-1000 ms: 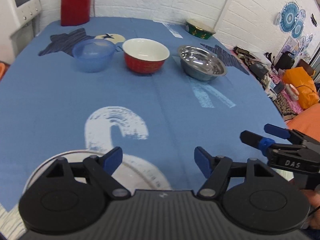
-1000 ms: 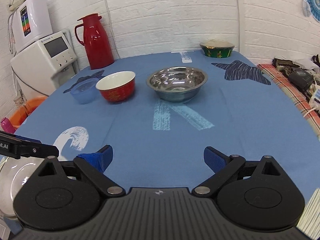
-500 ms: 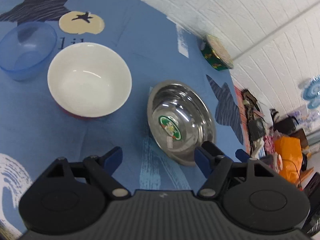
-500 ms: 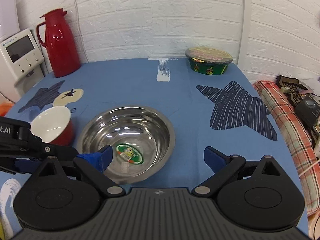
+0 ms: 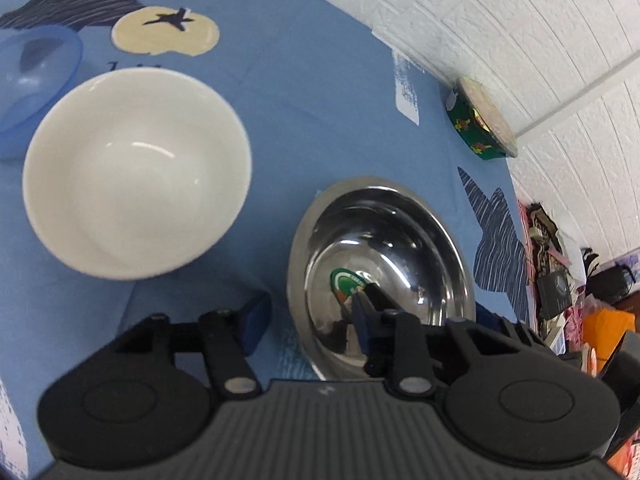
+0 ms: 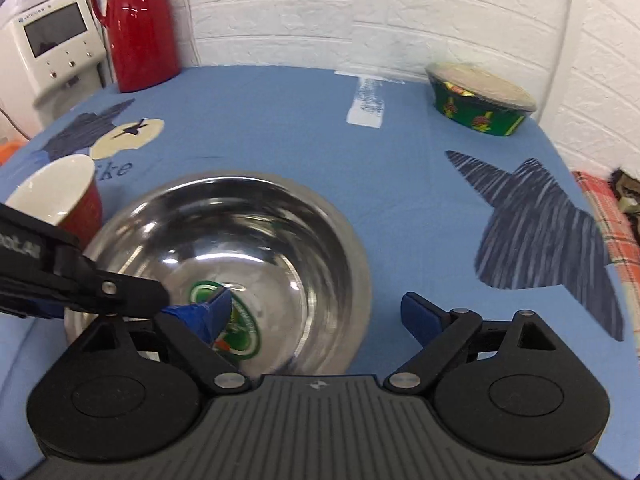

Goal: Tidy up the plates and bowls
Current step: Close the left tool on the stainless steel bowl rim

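Observation:
A steel bowl (image 5: 384,256) (image 6: 248,248) with a green sticker inside stands on the blue tablecloth. My left gripper (image 5: 310,318) is open and straddles its left rim, one finger inside and one outside. It shows as a black arm (image 6: 80,280) in the right wrist view. My right gripper (image 6: 316,314) is wide open across the bowl's right rim, its left fingertip (image 6: 212,312) over the sticker. A red bowl with a white inside (image 5: 136,172) (image 6: 60,196) sits just left of the steel one. Beyond it is a translucent blue bowl (image 5: 32,76).
A green patterned lidded bowl (image 6: 480,104) (image 5: 480,124) sits at the table's far right corner by the white brick wall. A red thermos (image 6: 140,24) and a white appliance (image 6: 52,48) stand at the far left. Clutter lies beyond the right table edge (image 5: 560,280).
Both grippers moved forward from the table's near edge to the steel bowl and came down over its rim. The left jaws have narrowed; the right jaws kept their width.

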### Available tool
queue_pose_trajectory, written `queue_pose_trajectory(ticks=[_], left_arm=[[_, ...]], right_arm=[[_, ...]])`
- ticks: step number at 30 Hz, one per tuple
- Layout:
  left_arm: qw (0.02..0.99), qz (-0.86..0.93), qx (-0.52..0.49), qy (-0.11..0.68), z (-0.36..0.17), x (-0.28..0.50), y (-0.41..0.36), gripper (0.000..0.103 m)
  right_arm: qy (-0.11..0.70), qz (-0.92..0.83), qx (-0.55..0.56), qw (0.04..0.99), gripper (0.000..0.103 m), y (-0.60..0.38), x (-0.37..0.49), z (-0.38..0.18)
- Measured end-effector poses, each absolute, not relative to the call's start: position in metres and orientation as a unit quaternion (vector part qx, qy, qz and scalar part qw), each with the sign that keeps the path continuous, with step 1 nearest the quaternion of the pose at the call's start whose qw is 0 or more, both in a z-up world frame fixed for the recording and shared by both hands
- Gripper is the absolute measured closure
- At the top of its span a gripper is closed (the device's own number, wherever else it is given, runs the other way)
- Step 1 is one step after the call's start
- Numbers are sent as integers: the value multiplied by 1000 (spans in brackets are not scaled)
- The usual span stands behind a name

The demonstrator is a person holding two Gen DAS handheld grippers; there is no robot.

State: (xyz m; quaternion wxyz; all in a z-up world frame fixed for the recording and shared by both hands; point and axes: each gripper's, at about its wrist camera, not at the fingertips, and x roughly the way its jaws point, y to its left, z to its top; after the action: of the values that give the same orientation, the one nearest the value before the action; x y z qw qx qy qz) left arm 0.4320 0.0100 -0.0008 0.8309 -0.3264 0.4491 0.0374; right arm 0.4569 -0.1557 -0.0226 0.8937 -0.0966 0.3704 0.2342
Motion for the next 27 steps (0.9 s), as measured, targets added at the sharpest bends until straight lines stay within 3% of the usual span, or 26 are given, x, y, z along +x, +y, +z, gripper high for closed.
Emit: queue_pose_trajectory(ticks=[3, 17, 27], left_arm=[[837, 25, -313, 449, 0, 432, 8, 92], [855, -47, -219, 467, 29, 314, 4, 91], [834, -110, -185, 508, 7, 207, 19, 93]], right_arm=[[371, 255, -97, 888, 42, -148, 445, -19], [332, 256, -111, 901, 39, -141, 308, 19], [336, 253, -103, 901, 39, -129, 193, 1]])
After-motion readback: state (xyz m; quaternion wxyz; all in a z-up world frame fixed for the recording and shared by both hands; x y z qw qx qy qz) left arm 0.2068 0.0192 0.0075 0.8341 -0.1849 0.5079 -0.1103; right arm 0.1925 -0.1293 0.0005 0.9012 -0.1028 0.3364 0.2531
